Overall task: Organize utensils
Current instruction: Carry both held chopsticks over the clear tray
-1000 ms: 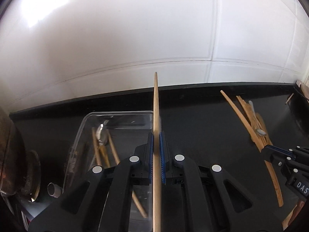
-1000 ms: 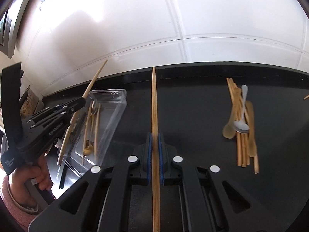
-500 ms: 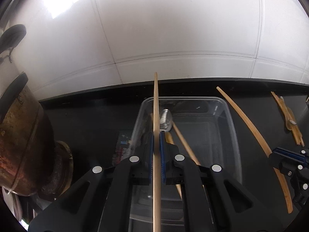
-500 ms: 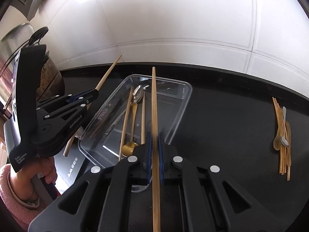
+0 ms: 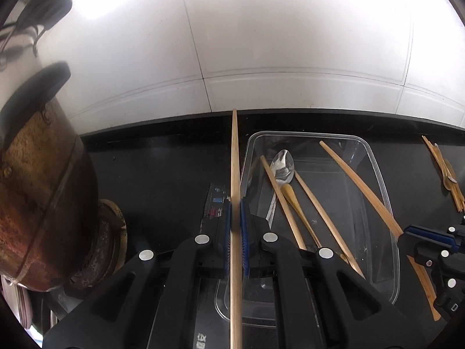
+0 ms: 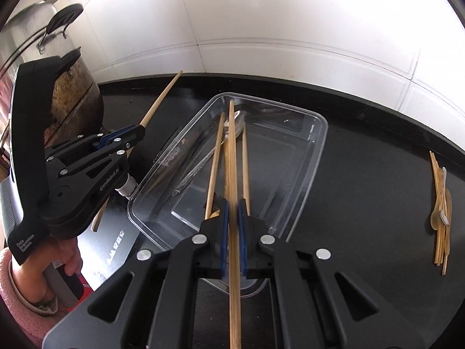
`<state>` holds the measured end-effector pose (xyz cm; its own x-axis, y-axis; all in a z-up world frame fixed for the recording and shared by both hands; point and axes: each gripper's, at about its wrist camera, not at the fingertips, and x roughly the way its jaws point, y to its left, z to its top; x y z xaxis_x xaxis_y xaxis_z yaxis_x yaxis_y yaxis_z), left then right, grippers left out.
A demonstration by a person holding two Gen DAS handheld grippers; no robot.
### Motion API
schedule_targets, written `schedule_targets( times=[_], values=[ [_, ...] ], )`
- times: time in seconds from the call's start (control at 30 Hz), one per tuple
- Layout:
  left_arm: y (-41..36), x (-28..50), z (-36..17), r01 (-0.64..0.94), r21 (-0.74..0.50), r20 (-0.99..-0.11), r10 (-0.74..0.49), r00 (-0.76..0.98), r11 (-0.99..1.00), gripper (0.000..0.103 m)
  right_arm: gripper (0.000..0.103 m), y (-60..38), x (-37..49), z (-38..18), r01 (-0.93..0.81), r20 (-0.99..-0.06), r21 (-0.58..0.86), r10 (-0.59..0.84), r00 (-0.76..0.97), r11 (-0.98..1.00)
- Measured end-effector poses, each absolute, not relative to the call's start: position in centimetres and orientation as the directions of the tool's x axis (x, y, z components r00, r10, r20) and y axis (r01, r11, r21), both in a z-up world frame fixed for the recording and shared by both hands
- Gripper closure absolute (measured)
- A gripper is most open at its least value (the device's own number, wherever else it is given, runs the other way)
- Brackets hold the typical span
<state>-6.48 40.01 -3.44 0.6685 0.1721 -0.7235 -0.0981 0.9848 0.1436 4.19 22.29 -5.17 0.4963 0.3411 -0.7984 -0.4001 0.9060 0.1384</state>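
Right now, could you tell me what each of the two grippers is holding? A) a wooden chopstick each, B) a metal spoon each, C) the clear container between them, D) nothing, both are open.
A: the left gripper and the right gripper are each shut on a wooden chopstick running straight out between the blue pads.

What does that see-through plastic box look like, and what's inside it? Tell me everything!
The clear plastic container is a shallow rectangular tub with rounded corners and a raised rim, and has no lid on it. It sits flat on the black countertop, near the white tiled wall. Inside lie a silver spoon, a wooden spoon and a few wooden chopsticks, lengthwise. The right gripper holds another chopstick over it.
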Motion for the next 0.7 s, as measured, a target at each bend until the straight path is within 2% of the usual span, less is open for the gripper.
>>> schedule_targets(
  times=[0.3,0.7],
  values=[
    [42.3,-7.7,-3.7,-0.143,0.04,-0.748,0.124,0.652,0.989,0.097,0.096,23.6,4.0,-5.6,-0.436,-0.802,0.135,0.356,0.479,0.89],
    [42.2,-8.7,-3.2,-0.161,-0.002,-0.751,0.105,0.652,0.987,0.097,0.096,23.8,3.6,-5.3,-0.454,-0.8,0.138,0.369,0.473,0.88]
  ],
)
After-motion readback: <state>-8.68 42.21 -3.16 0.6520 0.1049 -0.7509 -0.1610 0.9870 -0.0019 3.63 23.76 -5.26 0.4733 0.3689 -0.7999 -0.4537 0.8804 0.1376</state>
